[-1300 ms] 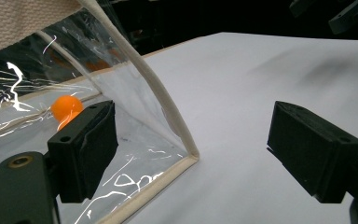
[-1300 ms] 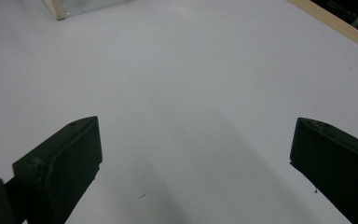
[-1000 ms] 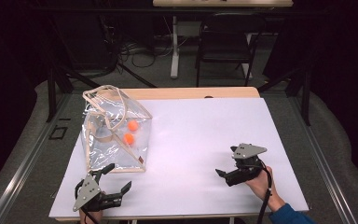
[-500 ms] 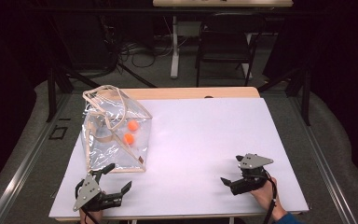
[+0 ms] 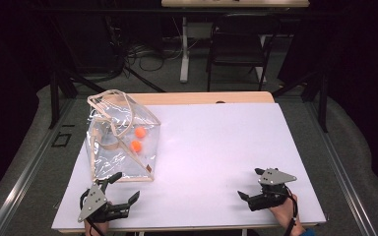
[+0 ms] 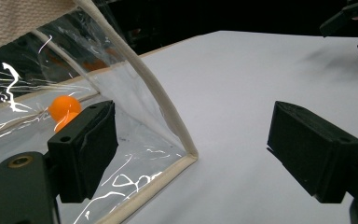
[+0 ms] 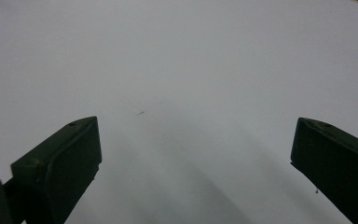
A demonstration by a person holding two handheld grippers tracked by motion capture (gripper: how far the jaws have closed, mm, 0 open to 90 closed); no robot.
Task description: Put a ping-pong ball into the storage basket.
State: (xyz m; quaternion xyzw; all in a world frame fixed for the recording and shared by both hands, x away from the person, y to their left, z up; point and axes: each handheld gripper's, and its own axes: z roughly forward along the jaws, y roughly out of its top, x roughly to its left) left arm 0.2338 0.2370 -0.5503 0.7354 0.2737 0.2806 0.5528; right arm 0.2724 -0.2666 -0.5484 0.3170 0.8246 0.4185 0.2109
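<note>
Both grippers are held wide open and empty at the near edge of the table point(image 5: 211, 147), left gripper point(image 5: 120, 192) just beside the near corner of the clear bag point(image 5: 123, 142) holding two orange balls point(image 5: 138, 138), right gripper point(image 5: 252, 186) well apart, likely parked clear of it.

My left gripper point(image 5: 124, 189) sits low at the near left edge, jaws spread wide, pointing forward and to the right; its grey plate faces up. In the left gripper view point(image 6: 191, 154) both black jaws stand far apart with nothing between them. My right gripper point(image 5: 251, 184) rests at the near right, jaws parted and pointing left, my right hand point(image 5: 283, 212) wrapped around its handle. In the right gripper view point(image 7: 193, 163) the jaws gape, empty.
</note>
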